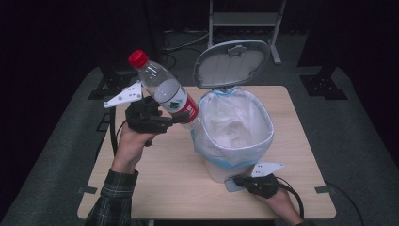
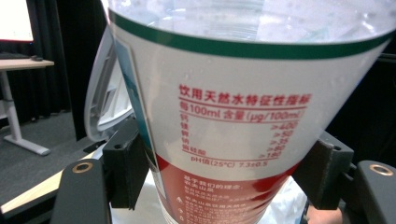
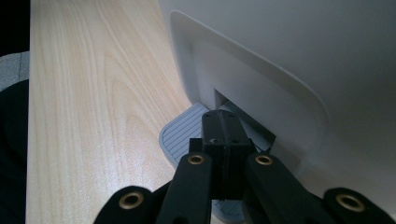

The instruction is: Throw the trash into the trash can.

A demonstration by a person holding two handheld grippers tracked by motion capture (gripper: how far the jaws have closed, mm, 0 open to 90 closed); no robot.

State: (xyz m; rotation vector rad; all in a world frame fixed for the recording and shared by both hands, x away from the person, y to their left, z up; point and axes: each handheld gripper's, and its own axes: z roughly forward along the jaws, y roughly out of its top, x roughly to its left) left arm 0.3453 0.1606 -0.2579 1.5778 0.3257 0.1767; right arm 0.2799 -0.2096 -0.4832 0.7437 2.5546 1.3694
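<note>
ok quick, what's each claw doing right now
left claw: shut on the water bottle
right claw: shut, holding nothing, pressing the bin pedal

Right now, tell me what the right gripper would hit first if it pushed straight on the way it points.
The right gripper, jaws shut, rests on the grey pedal and points at the white bin. Going straight on, it would probably meet the bin's base just behind the pedal.

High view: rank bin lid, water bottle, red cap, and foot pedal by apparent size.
1. Bin lid, raised open.
2. Water bottle, held in the left tongs; nearer the camera, so the gap is unsure.
3. Red cap and foot pedal: similar; the pedal is partly hidden by the right tongs.
</note>
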